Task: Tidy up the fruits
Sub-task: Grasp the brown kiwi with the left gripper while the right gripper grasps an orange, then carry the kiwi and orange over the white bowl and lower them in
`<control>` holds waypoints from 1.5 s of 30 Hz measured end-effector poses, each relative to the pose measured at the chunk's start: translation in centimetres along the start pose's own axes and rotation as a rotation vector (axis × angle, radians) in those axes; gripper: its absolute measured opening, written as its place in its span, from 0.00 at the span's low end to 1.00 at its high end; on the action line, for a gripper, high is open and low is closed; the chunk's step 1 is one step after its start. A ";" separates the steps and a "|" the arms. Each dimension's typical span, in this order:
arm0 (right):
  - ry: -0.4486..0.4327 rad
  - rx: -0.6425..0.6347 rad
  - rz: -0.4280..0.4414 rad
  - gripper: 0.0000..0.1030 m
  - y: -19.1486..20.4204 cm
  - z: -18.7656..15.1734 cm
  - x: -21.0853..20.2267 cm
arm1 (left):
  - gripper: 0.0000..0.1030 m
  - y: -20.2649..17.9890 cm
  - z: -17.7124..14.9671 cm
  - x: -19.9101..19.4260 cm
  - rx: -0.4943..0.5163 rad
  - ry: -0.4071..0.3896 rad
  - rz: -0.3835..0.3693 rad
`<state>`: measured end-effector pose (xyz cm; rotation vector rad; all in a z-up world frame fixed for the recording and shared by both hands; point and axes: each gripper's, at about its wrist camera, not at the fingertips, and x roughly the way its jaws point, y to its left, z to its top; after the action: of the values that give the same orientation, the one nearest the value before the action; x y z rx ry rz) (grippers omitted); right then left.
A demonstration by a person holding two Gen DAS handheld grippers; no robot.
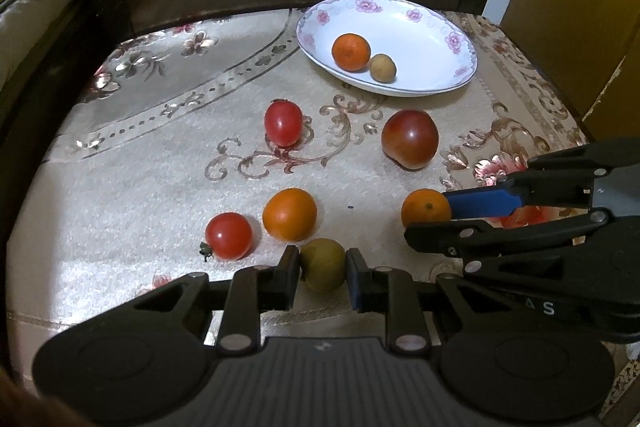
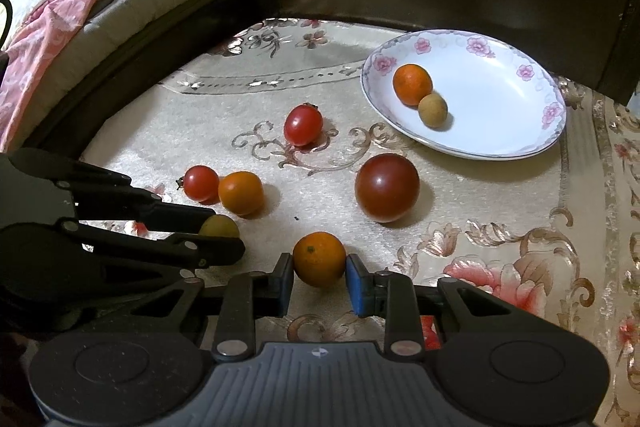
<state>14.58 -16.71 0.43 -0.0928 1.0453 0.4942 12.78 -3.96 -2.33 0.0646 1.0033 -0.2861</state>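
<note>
1. Olive-green small fruit [image 1: 322,264], left wrist view: clamped between the pads of the left gripper [image 1: 322,275], low on the patterned cloth [image 1: 140,187]. Lift straight up, clear of the neighbouring orange tomato [image 1: 289,214], then carry to the floral plate [image 1: 432,31].
2. Orange mandarin [image 2: 319,258], right wrist view: pinched at mid-height by the right gripper [image 2: 319,281], resting on the cloth. Hold the squeeze gentle; round skin may slip. The plate already holds two fruits.

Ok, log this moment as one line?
left gripper: shut on green fruit | right gripper: shut on orange | plate: two fruits | both fruits on cloth
</note>
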 end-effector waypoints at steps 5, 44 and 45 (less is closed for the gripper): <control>-0.003 -0.003 -0.010 0.22 0.0 -0.1 -0.3 | 0.31 -0.2 0.2 0.0 0.006 0.000 0.000; -0.133 0.062 -0.106 0.22 -4.9 4.5 -3.6 | 0.31 -3.3 8.1 0.0 0.122 -0.116 -0.035; -0.135 0.064 -0.109 0.22 -5.2 4.8 -3.5 | 0.31 -3.3 8.6 0.2 0.123 -0.116 -0.037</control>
<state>19.28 -21.12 5.00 -0.0592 0.9179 0.3627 19.09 -8.76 2.36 0.1398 0.8715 -0.3818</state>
